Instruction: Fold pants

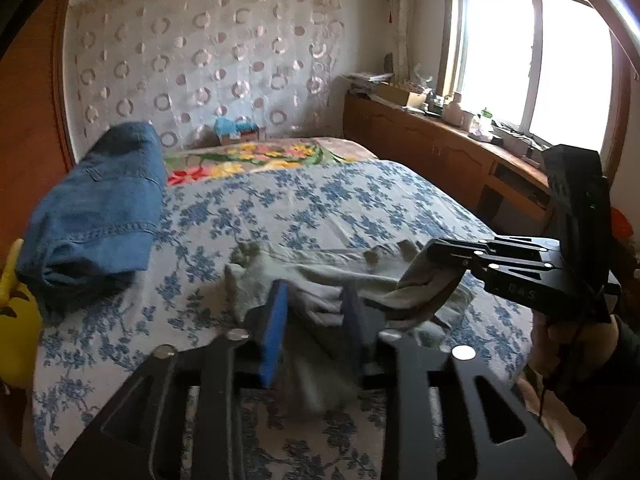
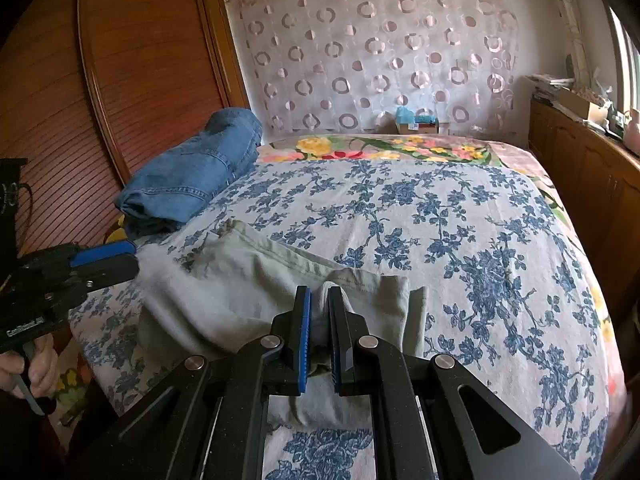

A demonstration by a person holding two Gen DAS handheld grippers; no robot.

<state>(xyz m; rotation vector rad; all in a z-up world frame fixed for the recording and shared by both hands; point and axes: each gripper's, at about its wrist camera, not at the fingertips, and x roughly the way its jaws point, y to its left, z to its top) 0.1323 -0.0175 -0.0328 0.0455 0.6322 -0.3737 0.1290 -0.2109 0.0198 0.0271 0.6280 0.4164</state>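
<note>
Grey-green pants (image 1: 320, 276) (image 2: 248, 280) lie crumpled on the blue-flowered bed sheet (image 2: 440, 220). In the left wrist view, my left gripper (image 1: 314, 292) has its fingers standing apart, with blurred, loose pants fabric between them and the pads not pressing on it. The right wrist view shows the left gripper (image 2: 134, 254) at the pants' left edge. My right gripper (image 2: 319, 294) is shut on a bunched fold of the pants' near edge. It also appears from the side as the right gripper (image 1: 424, 258), lifting that fold slightly off the bed.
Folded blue jeans (image 1: 100, 208) (image 2: 192, 176) sit at the bed's left side. A yellow object (image 1: 16, 312) is beside the bed at the left. A wooden cabinet (image 1: 440, 148) with clutter runs under the window at the right. A wooden wardrobe (image 2: 120, 80) stands at the left.
</note>
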